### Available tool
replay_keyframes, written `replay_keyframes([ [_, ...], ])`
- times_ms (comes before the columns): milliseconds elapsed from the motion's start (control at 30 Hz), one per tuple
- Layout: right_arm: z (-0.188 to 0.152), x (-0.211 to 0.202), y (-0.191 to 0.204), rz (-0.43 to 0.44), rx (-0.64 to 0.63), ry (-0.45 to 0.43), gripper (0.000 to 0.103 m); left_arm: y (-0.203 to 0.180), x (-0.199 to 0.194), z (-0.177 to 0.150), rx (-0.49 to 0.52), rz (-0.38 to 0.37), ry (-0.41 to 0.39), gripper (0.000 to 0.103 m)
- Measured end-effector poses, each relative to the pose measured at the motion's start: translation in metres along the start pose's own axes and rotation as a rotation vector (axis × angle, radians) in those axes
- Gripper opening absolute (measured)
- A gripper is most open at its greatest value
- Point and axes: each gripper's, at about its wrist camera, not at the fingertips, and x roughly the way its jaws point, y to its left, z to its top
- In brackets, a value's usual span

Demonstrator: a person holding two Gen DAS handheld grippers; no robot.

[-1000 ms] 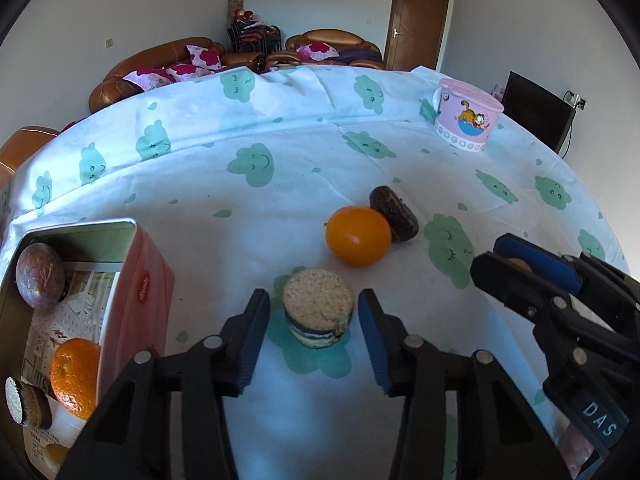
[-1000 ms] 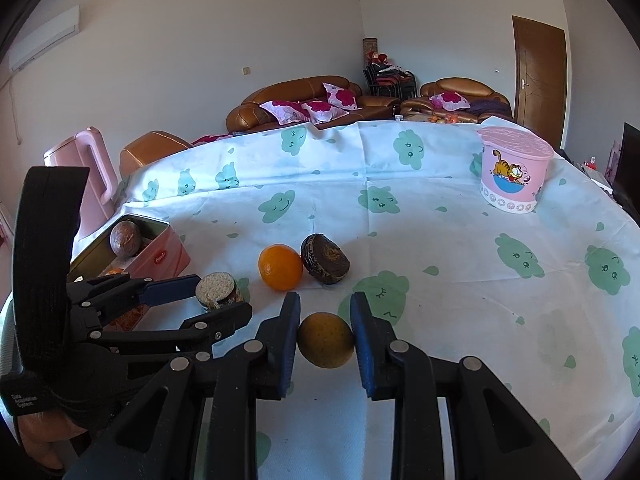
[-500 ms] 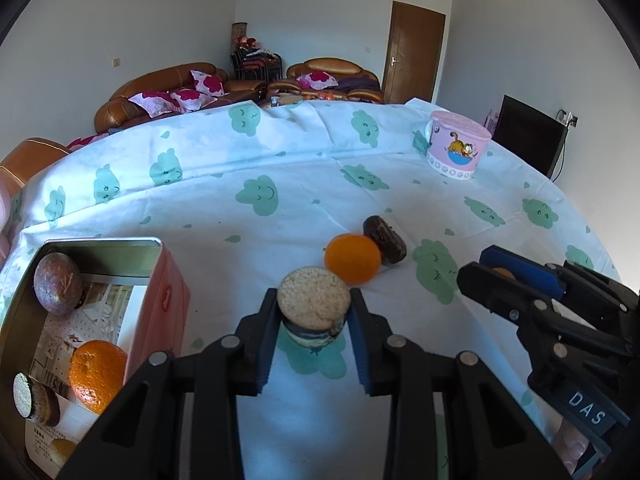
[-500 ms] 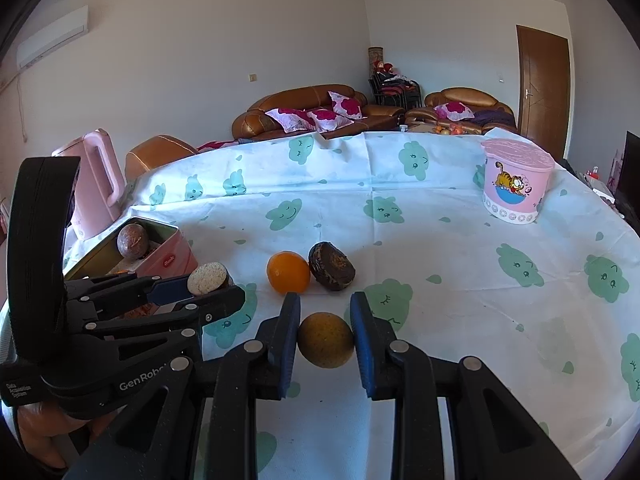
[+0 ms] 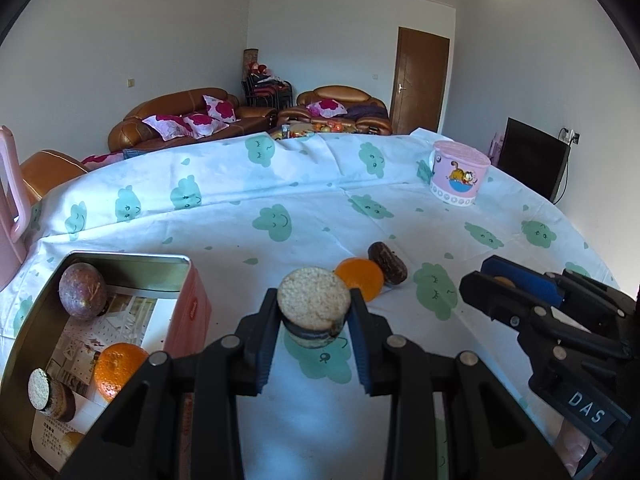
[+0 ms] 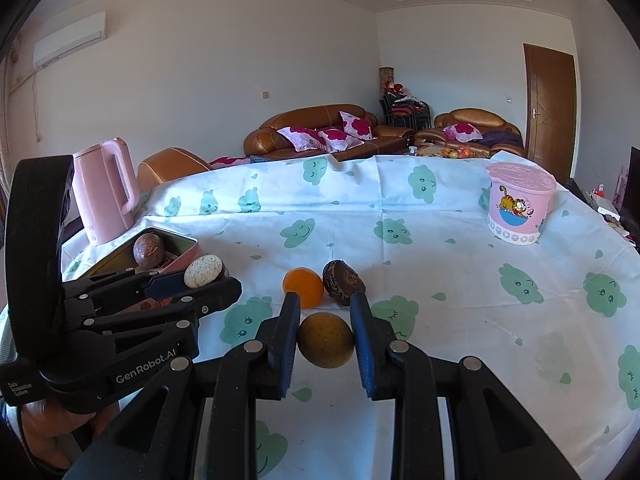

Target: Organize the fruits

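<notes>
With my left claw (image 5: 314,320) clamped on the puck (image 5: 314,306) and right claw (image 6: 325,334) gripping a fruit (image 6: 326,340), I'd carry level — left to the tin (image 5: 188,264).

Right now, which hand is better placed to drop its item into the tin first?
Left. The left gripper is shut on the cake, lifted off the cloth right beside the tin. The right gripper grips the yellow fruit farther off, with the left gripper between it and the tin.
</notes>
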Motion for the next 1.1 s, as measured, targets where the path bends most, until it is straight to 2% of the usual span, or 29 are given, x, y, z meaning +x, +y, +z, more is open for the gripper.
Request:
replay_keyframes([
  [1100,-0.003,-0.024,0.006,0.015,-0.040,-0.131,0.028,-0.002,-0.029,-0.005,0.007,0.042,-0.147,0.035],
])
